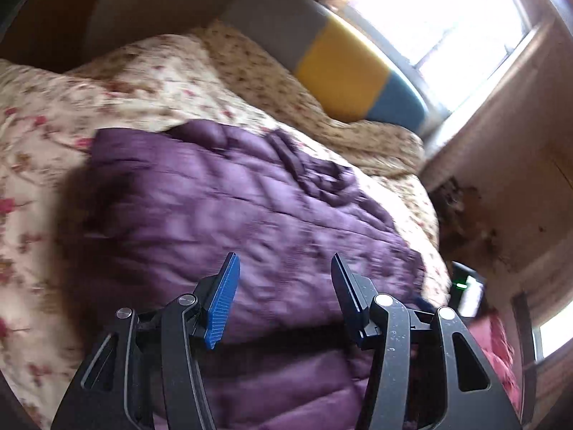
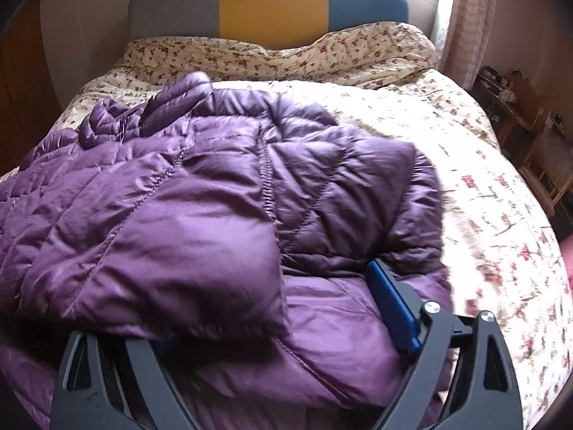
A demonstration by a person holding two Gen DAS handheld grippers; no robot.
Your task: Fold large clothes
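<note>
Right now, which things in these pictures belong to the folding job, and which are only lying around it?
Belong to the job:
- purple quilted puffer jacket
- left gripper, open above the jacket
- right gripper, open, jacket fabric lying over its left finger

Only lying about:
- floral bedspread under the jacket
- grey, yellow and blue headboard
- pink curtain
- wooden side table

bed: floral quilt (image 2: 465, 150) | headboard (image 2: 272, 3) grey-yellow-blue | window (image 1: 440, 25) bright
</note>
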